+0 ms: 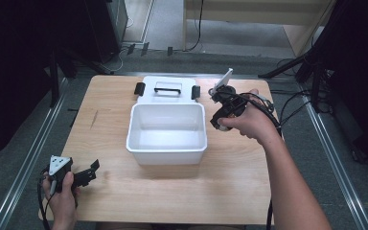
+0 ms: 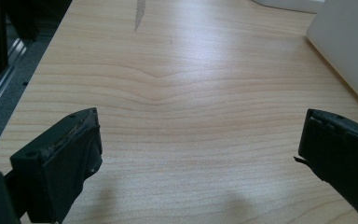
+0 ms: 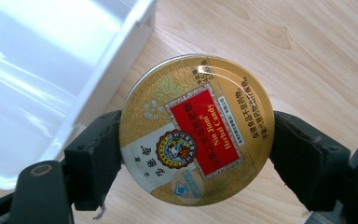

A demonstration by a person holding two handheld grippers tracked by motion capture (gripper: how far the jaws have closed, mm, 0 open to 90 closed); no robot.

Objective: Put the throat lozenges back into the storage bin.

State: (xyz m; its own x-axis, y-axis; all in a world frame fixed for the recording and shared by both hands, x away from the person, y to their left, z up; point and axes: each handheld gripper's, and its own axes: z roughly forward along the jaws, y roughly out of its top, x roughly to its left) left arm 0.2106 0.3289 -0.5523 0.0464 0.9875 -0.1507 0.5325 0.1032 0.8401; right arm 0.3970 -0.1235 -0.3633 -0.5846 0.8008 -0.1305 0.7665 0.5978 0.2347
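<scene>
Overhead, right gripper (image 3: 196,140) hides its clamped candy tin (image 3: 196,128), probably; left gripper (image 2: 200,154) gapes empty.

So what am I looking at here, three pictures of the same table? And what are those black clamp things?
Yes, one moment from three cameras. The high view looks down on a wooden table where a person holds a hand-operated clamp in each hand. The other two cameras ride on the clamps, looking along their black jaws. On the table stands an open white bin, its lid lying behind it. The right gripper is shut on a round gold candy tin, beside the bin. The left gripper rests near the table's corner, open, with nothing between its jaws.
</scene>
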